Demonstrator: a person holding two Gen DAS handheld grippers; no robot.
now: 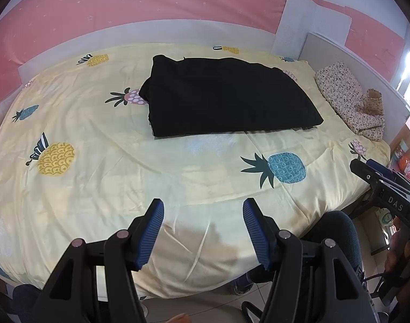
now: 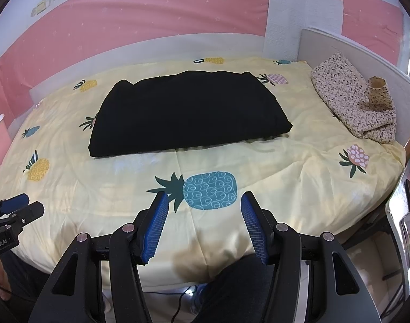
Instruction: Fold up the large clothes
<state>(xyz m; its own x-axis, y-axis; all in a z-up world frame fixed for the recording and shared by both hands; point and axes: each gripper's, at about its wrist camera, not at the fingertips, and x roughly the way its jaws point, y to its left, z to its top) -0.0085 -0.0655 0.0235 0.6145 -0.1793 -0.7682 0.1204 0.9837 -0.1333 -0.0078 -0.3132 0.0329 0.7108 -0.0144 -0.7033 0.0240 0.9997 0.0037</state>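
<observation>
Left hand-held gripper point(image 1: 203, 210): blue-padded fingers apart, nothing between them, held over the near edge of the bed point(image 1: 70, 202). Right hand-held gripper point(image 2: 205, 202): fingers also apart and empty, over the same near edge, w/ a blue pineapple print point(image 2: 209, 190) on the sheet showing just past its tips. Each gripper's tip shows at the edge of the other's view, so the two sit side by side, apart from each other.

Bed is covered w/ a pale yellow sheet printed w/ pineapples in yellow, blue and pink. Black garment point(image 1: 226, 95) lies folded into a rough rectangle on the far-middle part of the bed, well apart from both grippers, near edge fairly straight, left end a bit bunched. It covers part of a pink pineapple print on its left side.

Floral cloth bundle point(image 2: 350, 102) sits at the far right end of the bed against the white headboard point(image 2: 366, 53). Pink-and-white wall point(image 1: 151, 0) behind the bed.
</observation>
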